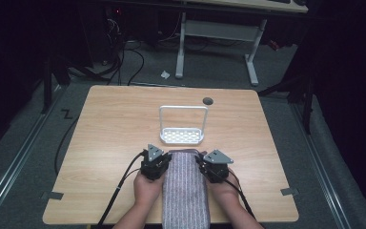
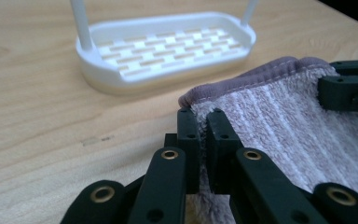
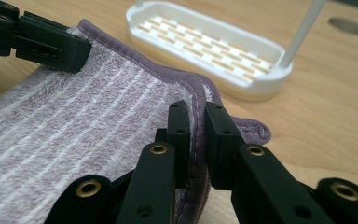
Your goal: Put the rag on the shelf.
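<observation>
- Towel (image 1: 185, 191): striped, purple-edged, folded into a long strip; lies on the table (image 1: 109, 143) at 6 o'clock, near end hanging over the table's near edge, far end pointing to 12 o'clock.
- Left gripper (image 1: 160, 156): at the towel's far left corner; in the left gripper view the jaws are nearly together with the towel's edge (image 2: 205, 100) pinched between the pads.
- Right gripper (image 1: 204, 160): at the far right corner; in the right gripper view the jaws are closed on the hem (image 3: 196, 100), cloth bunched between them.
- Judgement: both corners secured, so the grasp step looks done; lifting or moving the towel is not yet begun, since the cloth lies flat.
- Rack (image 1: 182, 136): white slotted tray with a tall hoop handle, at 12 o'clock just beyond the towel, apart from it; nothing on it.
- Remaining, likely: raise the far end and carry or fold it.
</observation>
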`<state>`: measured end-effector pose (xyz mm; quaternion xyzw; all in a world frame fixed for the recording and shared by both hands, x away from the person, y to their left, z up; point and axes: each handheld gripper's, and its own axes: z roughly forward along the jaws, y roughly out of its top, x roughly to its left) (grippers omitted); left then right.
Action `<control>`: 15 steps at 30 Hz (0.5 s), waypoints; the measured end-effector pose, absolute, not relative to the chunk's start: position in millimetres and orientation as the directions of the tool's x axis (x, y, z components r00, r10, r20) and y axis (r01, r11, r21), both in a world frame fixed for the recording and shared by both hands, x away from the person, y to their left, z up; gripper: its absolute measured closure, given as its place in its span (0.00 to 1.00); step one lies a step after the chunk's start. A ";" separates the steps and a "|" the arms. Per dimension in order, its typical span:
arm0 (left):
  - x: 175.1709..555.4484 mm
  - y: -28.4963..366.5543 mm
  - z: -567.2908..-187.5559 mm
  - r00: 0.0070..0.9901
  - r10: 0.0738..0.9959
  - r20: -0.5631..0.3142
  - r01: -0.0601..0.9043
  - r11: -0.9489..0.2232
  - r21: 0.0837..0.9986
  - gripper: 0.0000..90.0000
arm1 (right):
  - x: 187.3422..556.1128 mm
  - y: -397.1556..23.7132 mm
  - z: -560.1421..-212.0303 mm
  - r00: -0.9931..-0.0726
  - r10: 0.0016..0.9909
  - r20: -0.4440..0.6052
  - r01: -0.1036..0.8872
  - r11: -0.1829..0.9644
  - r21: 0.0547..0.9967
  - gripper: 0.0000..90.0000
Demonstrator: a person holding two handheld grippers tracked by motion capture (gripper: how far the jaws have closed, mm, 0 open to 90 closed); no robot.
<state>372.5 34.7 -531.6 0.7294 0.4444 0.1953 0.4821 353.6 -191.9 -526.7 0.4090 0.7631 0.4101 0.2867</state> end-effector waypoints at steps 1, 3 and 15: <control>370.3 34.2 -530.3 0.523 0.840 -0.147 0.449 -0.124 0.885 0.95 | 352.1 -192.0 -525.2 -0.498 0.861 -0.105 0.378 0.324 0.867 0.91; 367.4 34.7 -526.6 0.518 0.839 -0.164 0.435 -0.093 0.896 0.95 | 349.4 -191.6 -522.3 -0.495 0.861 -0.117 0.351 0.321 0.880 0.91; 341.5 47.4 -487.0 0.537 0.831 -0.145 0.310 -0.035 0.950 0.95 | 324.0 -181.5 -484.2 -0.480 0.865 -0.148 0.216 0.280 0.935 0.91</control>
